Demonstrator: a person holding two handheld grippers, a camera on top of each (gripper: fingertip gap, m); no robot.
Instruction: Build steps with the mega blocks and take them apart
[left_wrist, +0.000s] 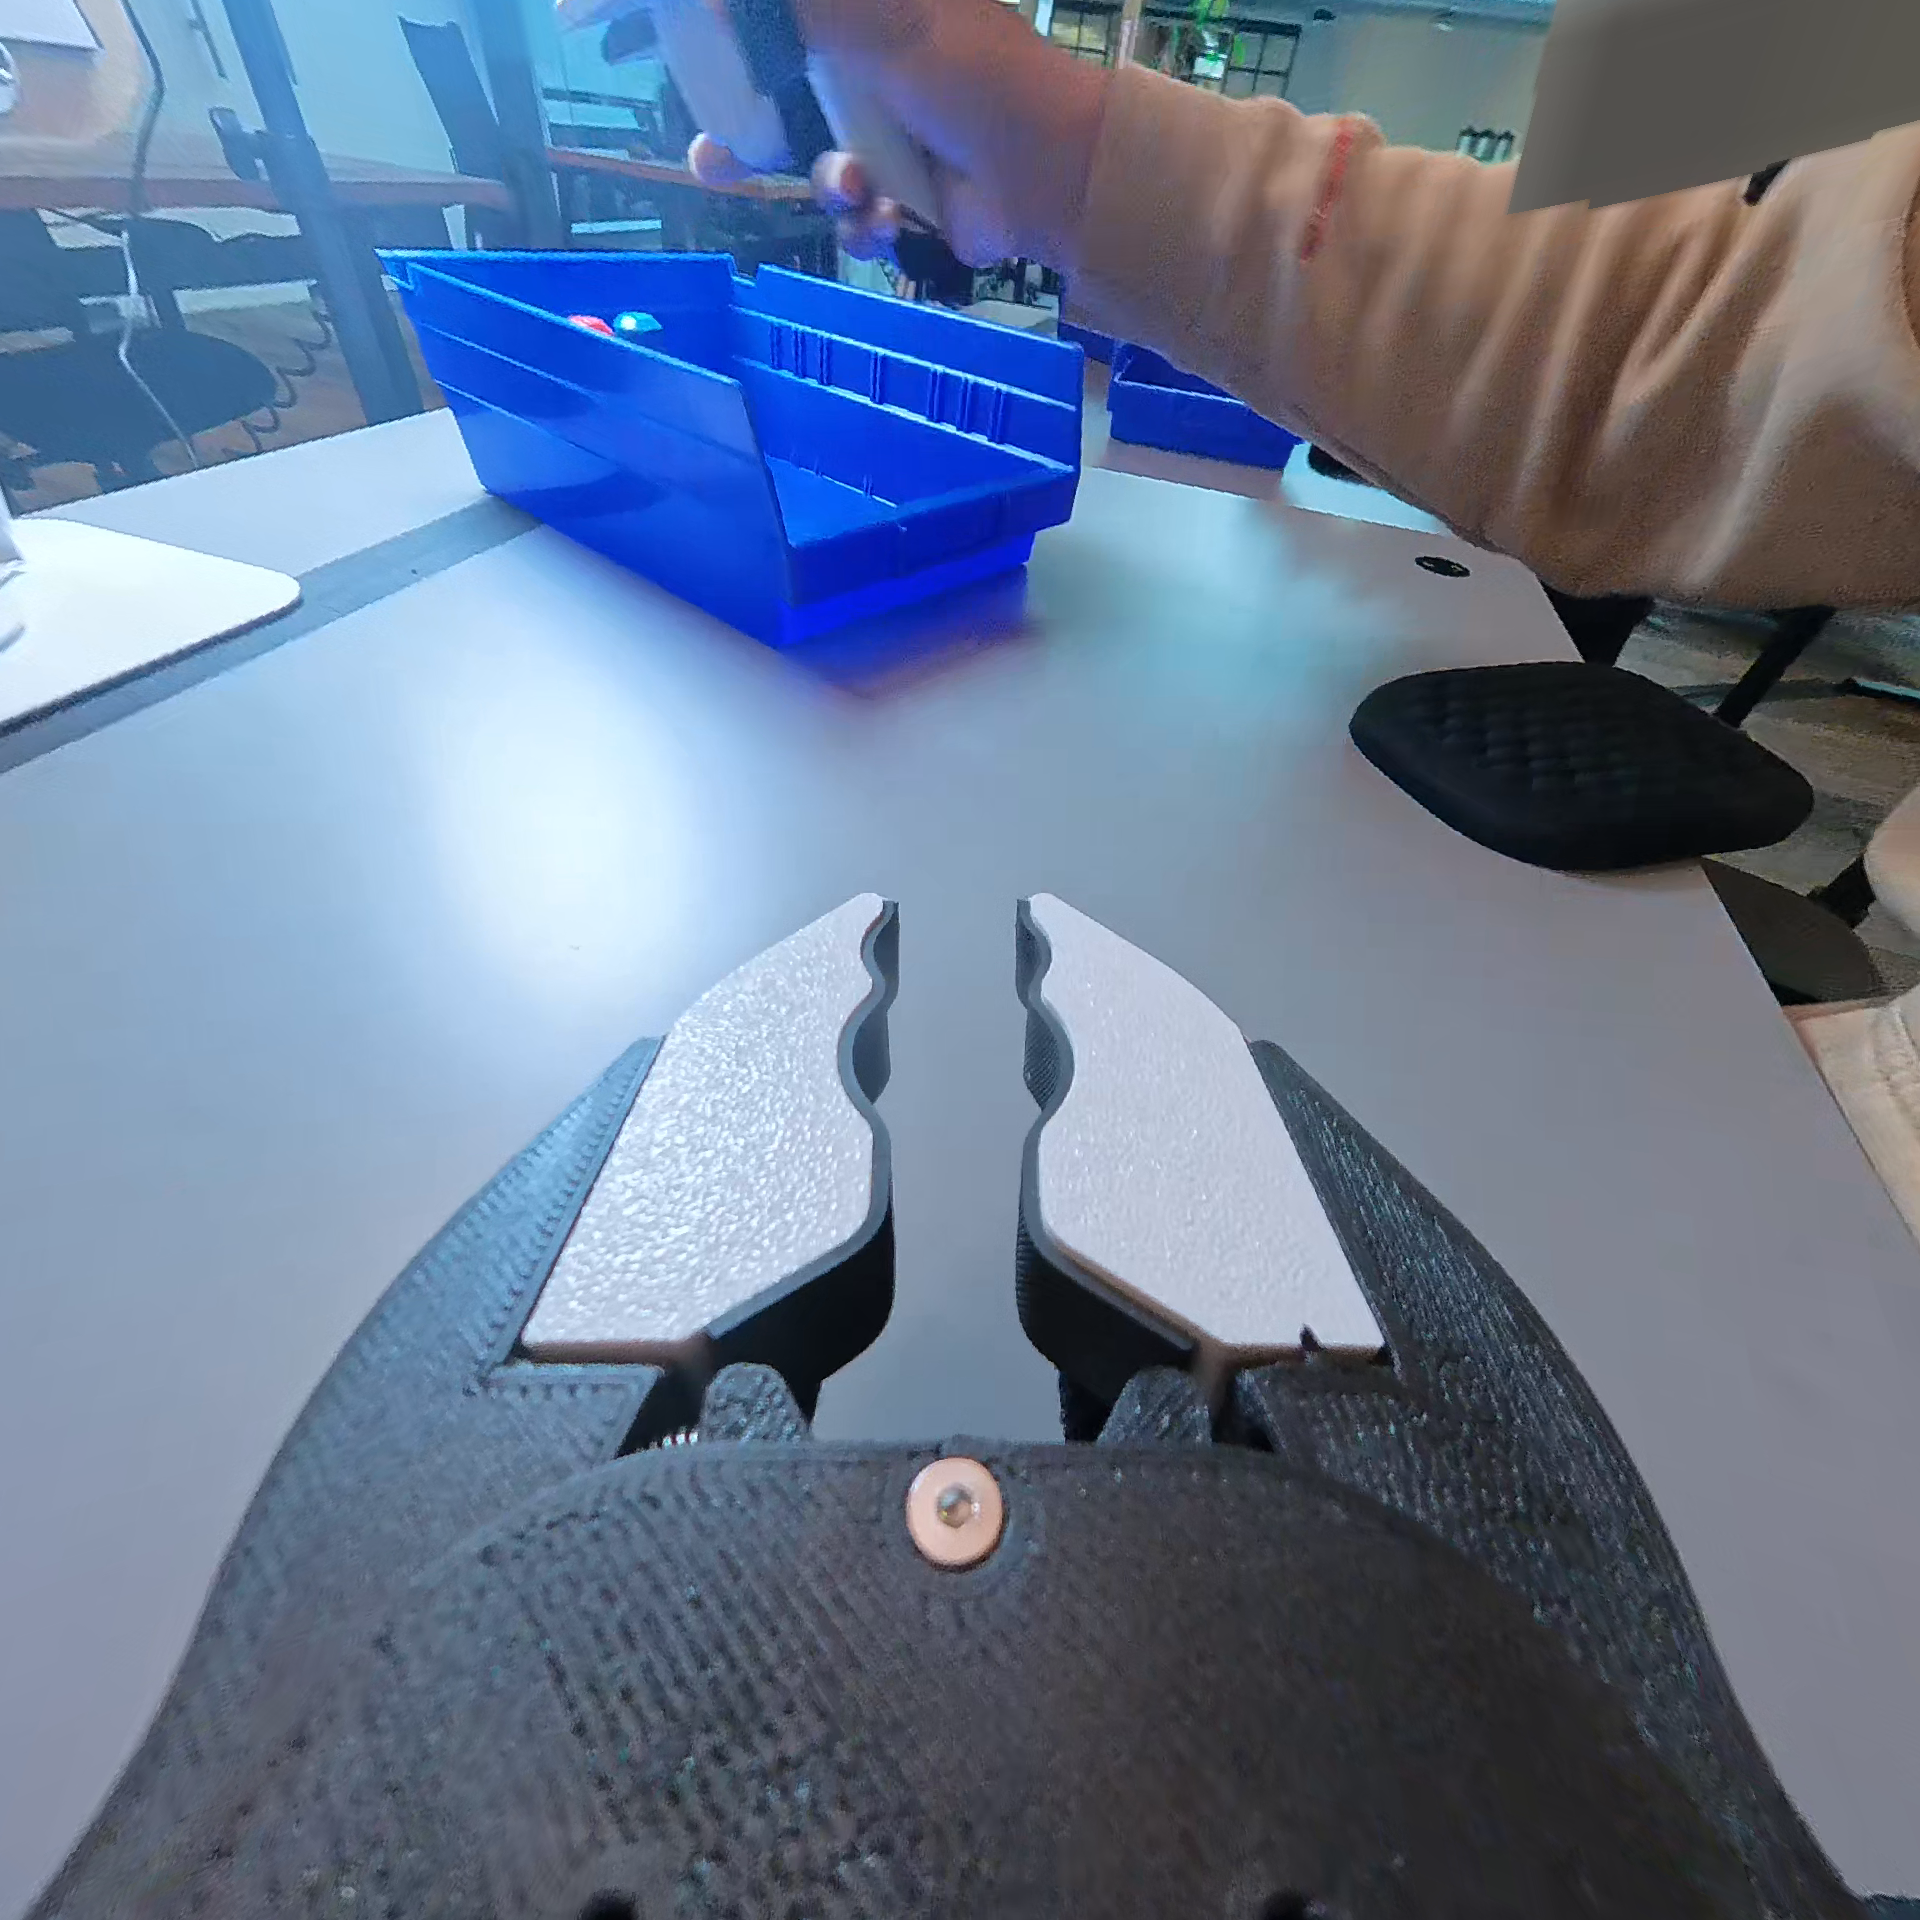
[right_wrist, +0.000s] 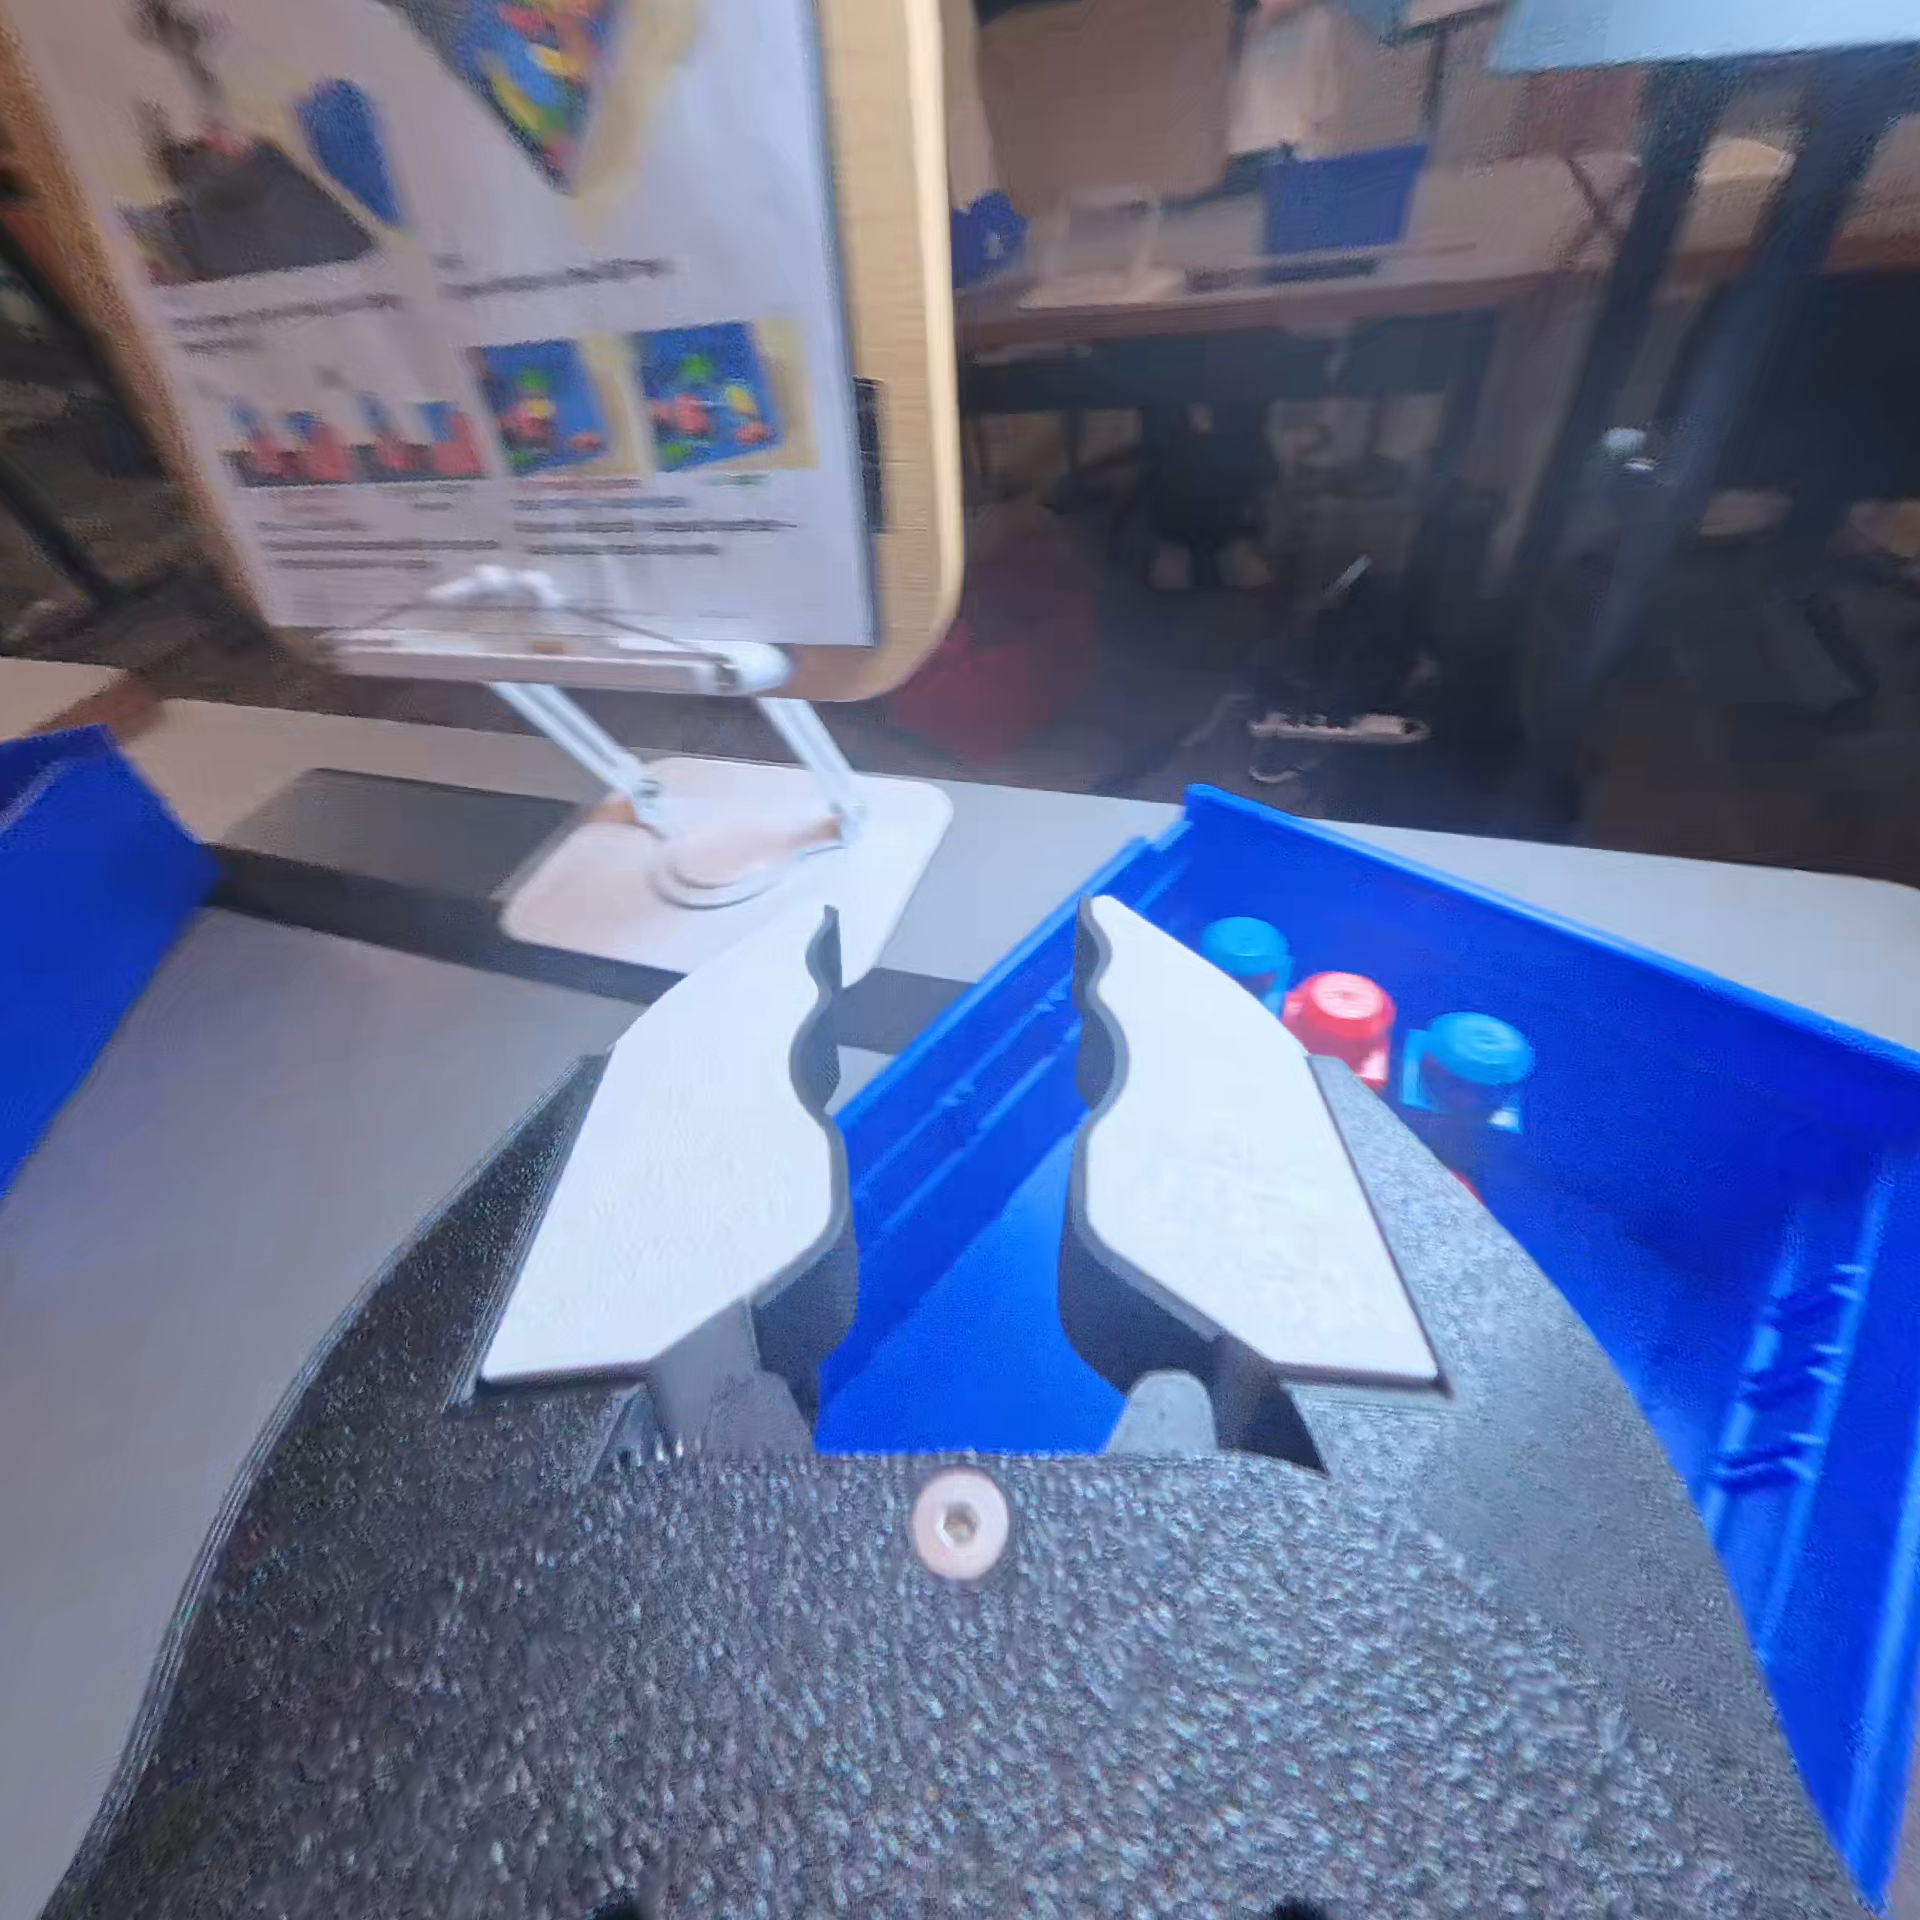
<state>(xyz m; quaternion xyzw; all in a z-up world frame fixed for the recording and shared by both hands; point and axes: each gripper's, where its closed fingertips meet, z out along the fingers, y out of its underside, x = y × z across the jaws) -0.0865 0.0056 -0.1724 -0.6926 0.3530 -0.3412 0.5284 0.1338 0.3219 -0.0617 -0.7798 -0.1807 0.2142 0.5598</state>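
Spread and empty, the right gripper (right_wrist: 954, 940) hovers over the blue bin (right_wrist: 1704, 1039), mega blocks (right_wrist: 1340, 1013) just upper right of its fingertips, while the left gripper (left_wrist: 957, 914), also parted and empty, sits well short.

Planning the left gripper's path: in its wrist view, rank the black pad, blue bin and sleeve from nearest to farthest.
From the left gripper:
1. Black pad, right, at the table edge.
2. Blue bin, ahead, slightly left.
3. Sleeve, upper right, raised beyond the bin.
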